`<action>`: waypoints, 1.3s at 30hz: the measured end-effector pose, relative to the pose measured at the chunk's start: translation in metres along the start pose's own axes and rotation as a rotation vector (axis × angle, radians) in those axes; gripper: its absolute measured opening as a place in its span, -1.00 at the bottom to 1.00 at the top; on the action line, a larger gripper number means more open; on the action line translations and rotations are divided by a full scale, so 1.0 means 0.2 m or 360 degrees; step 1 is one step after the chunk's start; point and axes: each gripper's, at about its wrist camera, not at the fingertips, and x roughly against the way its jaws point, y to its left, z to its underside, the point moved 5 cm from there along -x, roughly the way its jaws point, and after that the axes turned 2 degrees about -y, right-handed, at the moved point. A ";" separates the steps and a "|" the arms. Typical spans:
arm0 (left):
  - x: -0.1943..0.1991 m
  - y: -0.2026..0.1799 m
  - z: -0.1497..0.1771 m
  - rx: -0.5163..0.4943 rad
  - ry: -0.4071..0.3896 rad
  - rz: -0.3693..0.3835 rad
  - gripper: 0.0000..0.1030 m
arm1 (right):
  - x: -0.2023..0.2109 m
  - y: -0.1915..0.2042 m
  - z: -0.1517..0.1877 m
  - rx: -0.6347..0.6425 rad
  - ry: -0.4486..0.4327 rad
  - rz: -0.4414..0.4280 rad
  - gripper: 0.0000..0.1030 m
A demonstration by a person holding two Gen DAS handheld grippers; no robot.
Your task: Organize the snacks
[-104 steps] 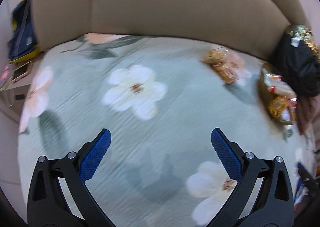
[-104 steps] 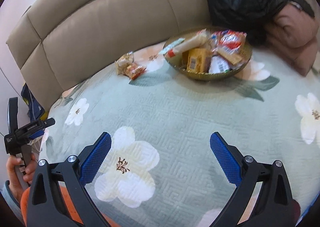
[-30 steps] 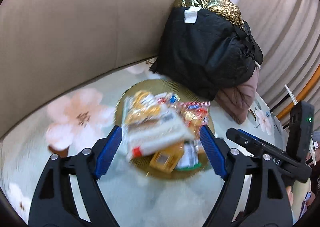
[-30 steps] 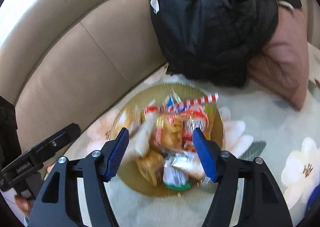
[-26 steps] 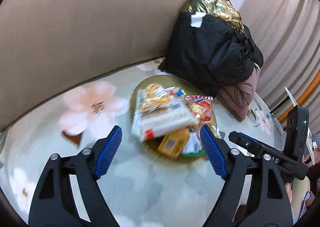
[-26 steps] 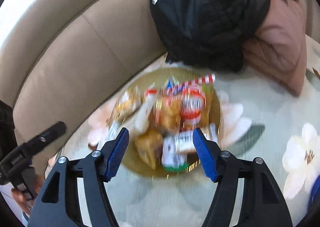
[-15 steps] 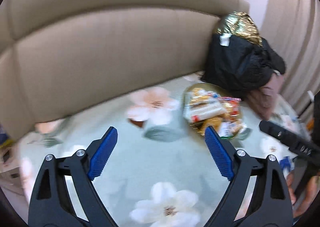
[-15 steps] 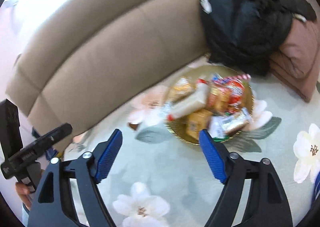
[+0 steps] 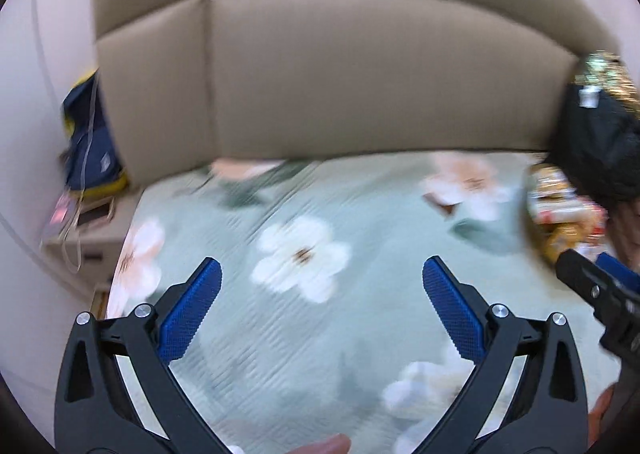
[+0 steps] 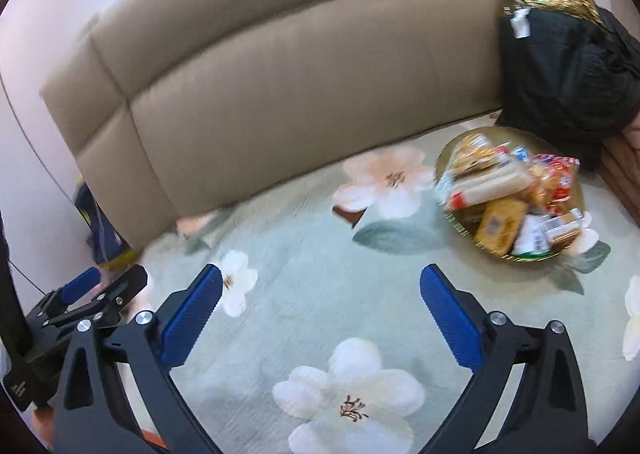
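A gold bowl (image 10: pixel 490 129) heaped with snack packets (image 10: pixel 500 190) sits on the floral bedspread (image 10: pixel 320 254) at the far right, near the headboard. In the left wrist view it is a blur at the right edge, the bowl (image 9: pixel 536 238) partly cut off. My right gripper (image 10: pixel 320 273) hangs over bare bedspread well short and left of the bowl, its jaws opening wide with nothing between them. My left gripper (image 9: pixel 322 268) is over a white flower print, jaws also opening, nothing between them. Each gripper shows at the edge of the other's view.
A beige padded headboard (image 10: pixel 280 94) runs along the back. A black bundle with a gold top (image 10: pixel 568 66) and a brown pillow (image 10: pixel 624 174) sit behind the bowl. A bedside stand (image 9: pixel 92 222) and a blue bag (image 9: pixel 88 142) are left of the bed.
Both grippers have drawn back from over the bowl and swung left across the bed, their jaws widening. The loose packets seen earlier on the bedspread are gone from there.
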 end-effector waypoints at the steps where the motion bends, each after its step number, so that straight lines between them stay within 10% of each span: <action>1: -0.07 0.03 0.03 0.0013 0.0037 -0.0010 0.94 | -0.05 0.05 0.03 0.0045 0.0015 0.0024 0.91; 13: -0.62 0.06 0.26 0.0031 0.0341 -0.0077 0.94 | -0.54 0.22 0.22 0.0429 0.0158 0.0271 0.91; 39: -0.58 -0.01 0.24 -0.0064 0.0246 -0.0020 0.94 | -0.66 0.18 0.28 0.0612 0.0179 0.0430 0.91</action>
